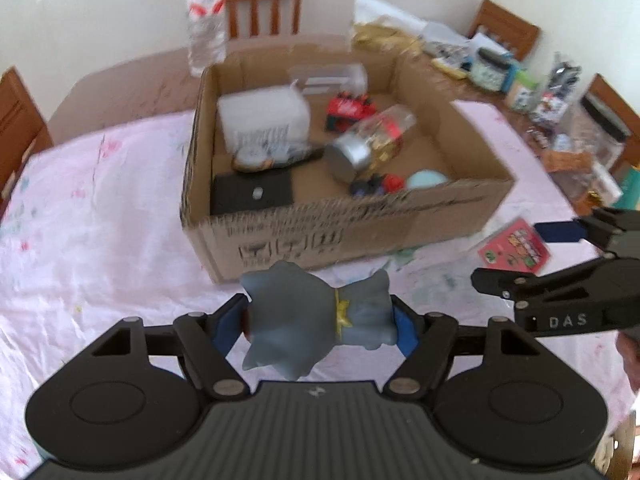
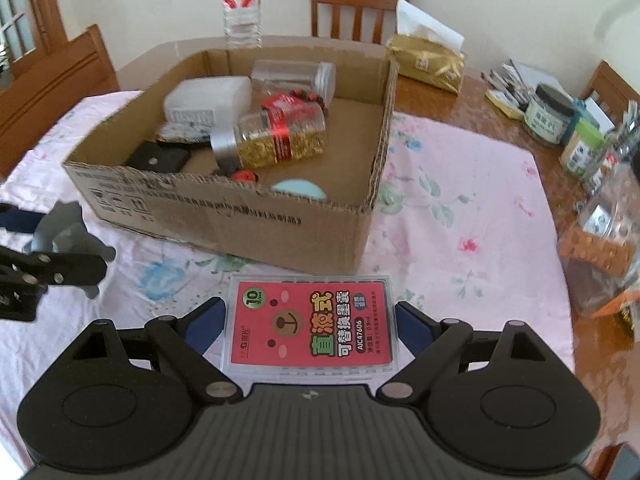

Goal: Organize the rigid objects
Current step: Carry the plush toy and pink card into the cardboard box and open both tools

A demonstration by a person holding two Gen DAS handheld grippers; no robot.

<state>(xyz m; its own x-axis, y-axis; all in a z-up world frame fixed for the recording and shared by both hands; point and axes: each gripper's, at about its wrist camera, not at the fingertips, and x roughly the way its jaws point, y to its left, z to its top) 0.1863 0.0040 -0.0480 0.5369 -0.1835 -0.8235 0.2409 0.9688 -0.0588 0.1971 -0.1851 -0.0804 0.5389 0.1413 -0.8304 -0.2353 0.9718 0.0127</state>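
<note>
Left gripper clamped on a grey rubbery toy figure with yellow bow, held just before the open brown cardboard box. Right gripper closed on a clear flat plastic case with red label, near the box's front wall, above the pink floral tablecloth.

A grey figurine with pointed ears and a yellow band round its middle lies crosswise, held up off the tablecloth just short of the cardboard box's near wall. A flat clear case with a pink label bearing a bear face and Chinese print sits level, label up, near the box's near right corner. The open box stands on the cloth toward the table's far edge, holding a glitter-filled jar on its side, a white container and small toys.
</note>
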